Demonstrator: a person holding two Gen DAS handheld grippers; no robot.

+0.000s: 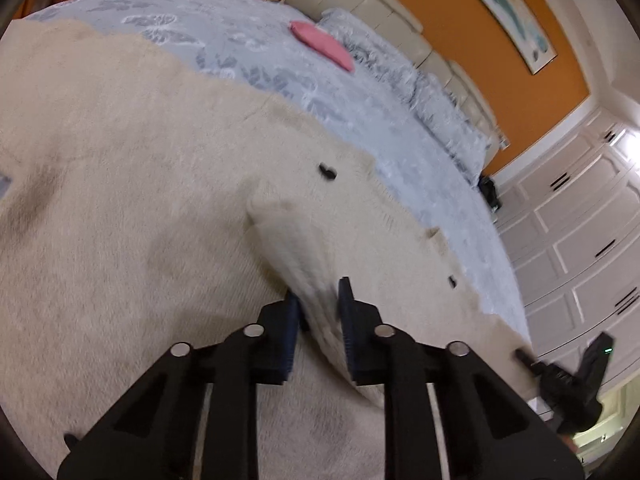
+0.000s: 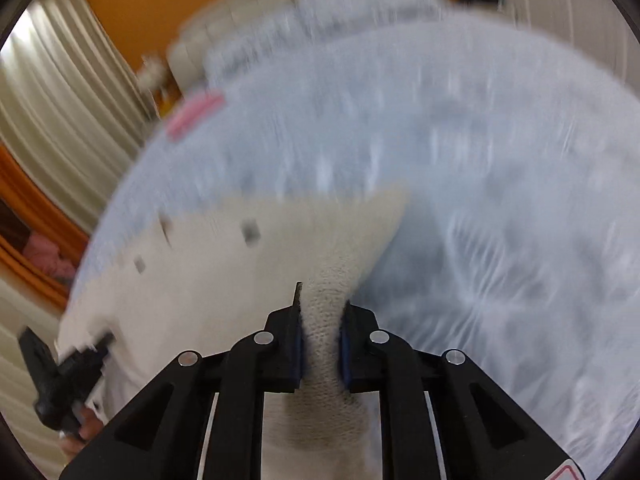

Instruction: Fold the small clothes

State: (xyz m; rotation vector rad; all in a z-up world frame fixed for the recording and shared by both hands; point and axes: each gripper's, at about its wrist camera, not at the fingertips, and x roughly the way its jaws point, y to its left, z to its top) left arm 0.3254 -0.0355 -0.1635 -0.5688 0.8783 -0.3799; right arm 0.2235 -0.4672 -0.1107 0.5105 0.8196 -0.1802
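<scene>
A cream knitted garment (image 1: 140, 200) was spread over a grey-blue patterned bedspread (image 1: 248, 40), its dark buttons (image 1: 327, 171) running along the edge toward two o'clock in the left wrist view. The left gripper (image 1: 318, 320) was seen clamped on a raised fold of the knit, the fabric pinched between the blue pads (image 1: 286, 336) and rising toward eleven o'clock from the fingers. The right gripper (image 2: 322, 332) was likewise closed on a bunched strip of the same garment, which ran from six to twelve o'clock through its fingers; that view was heavily blurred. Each gripper was glimpsed by the other camera, at four o'clock and at eight o'clock, so both were held along one edge, apart from each other. The bulk of the garment lay ahead of both tools, toward the far side of the bed. It was judged that the held edge would be carried forward over that bulk, neither hand being clearly nearer. A pink item (image 1: 324, 44) lay well apart near the pillows (image 1: 440, 96).
</scene>
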